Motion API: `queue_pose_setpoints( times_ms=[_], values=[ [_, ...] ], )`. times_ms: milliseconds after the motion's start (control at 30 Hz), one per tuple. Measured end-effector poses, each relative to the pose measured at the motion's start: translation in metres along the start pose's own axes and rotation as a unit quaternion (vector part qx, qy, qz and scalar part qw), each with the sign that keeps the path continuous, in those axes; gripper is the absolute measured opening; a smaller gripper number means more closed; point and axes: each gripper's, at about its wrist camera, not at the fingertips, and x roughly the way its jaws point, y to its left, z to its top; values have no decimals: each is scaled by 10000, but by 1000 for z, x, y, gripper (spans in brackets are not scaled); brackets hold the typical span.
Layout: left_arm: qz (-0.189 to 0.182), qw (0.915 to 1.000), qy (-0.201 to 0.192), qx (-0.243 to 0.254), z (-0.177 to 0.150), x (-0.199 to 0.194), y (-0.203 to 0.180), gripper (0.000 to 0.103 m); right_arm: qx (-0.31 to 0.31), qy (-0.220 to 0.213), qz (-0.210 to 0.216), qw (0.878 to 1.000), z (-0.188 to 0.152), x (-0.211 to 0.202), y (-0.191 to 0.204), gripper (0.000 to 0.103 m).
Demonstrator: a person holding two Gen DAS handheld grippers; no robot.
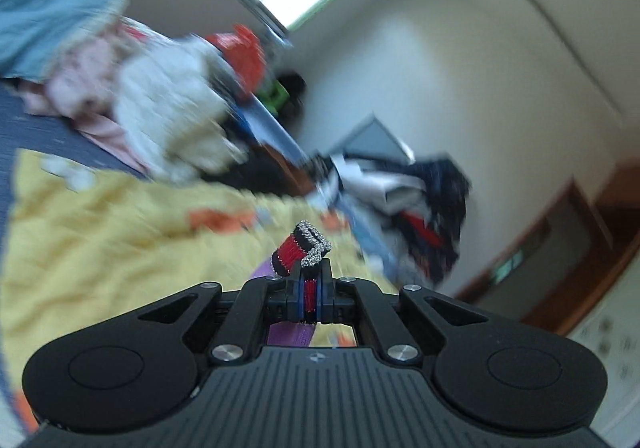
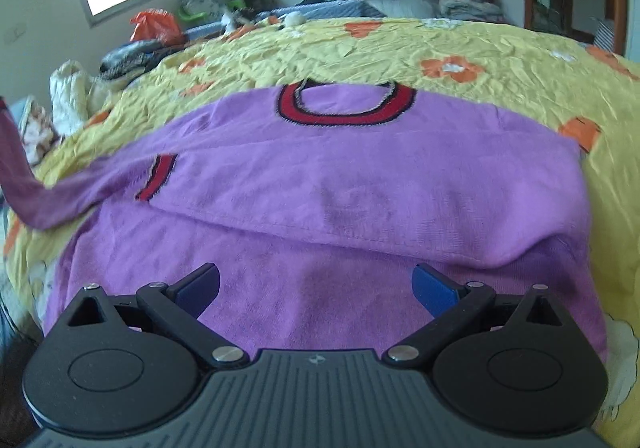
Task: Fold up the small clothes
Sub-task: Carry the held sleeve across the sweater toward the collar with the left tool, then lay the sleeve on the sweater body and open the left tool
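the purple shirt [image 2: 360, 183] is a small knit top with a red neckband [image 2: 344, 107] edged in black, and a matching red-and-black sleeve cuff [image 2: 158, 177] shows toward its left side. it lies spread on the yellow floral bedspread [image 2: 500, 51], neckband on the far side, with one layer folded over so that a stitched hem crosses the cloth just beyond the right claw [image 2: 316, 286]. one sleeve stretches off the shirt's left edge, lifted clear of the bedspread.

the right claw hangs directly over the near part of the shirt, its blue-padded fingers [image 2: 434, 290] spread wide with only purple cloth showing between them; it grips nothing.

the left claw [image 1: 310, 294] is clenched on a red-and-black cuff [image 1: 300, 252] with a silvery edge, which sticks up past the fingertips. a bit of purple cloth shows beneath that claw, above the bedspread [image 1: 100, 232]. that view is motion-blurred, with piled clothes [image 1: 420, 199] beyond the bedspread.
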Motion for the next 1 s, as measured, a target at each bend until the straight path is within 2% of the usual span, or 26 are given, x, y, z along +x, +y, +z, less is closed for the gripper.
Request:
queue_pose_setpoints(
  times_ms=[100,200,367,467,600,767,933,1000],
  values=[
    [-323,9973,464,461,-37,48,-53,4,181,-128,-36,9997,1,-10,-9,103],
    [-651,9885,930,1000,-82,96,-115,4,310,-202,-110,9993,0,-19,-22,103],
    [-1057,9634,1542,1923,-179,157,-207,4,554,-270,-294,9977,-4,-32,-49,103],
    [-1259,9503,1855,2162,-233,179,-240,4,670,-286,-397,9966,-7,-37,-63,103],
    [-1479,9367,2155,2329,-292,191,-269,4,972,-282,-410,9940,-12,-40,-82,103],
    [-1706,9252,2570,2208,-340,204,-281,4,1205,-269,-451,9913,-13,-37,-97,103],
    [-1956,9147,3066,1762,-369,211,-270,4,1576,-394,-74,9867,5,-23,-110,103],
    [-1934,9100,3298,1601,-380,217,-263,5,1915,-423,221,9803,13,-13,-119,103]
  ],
)
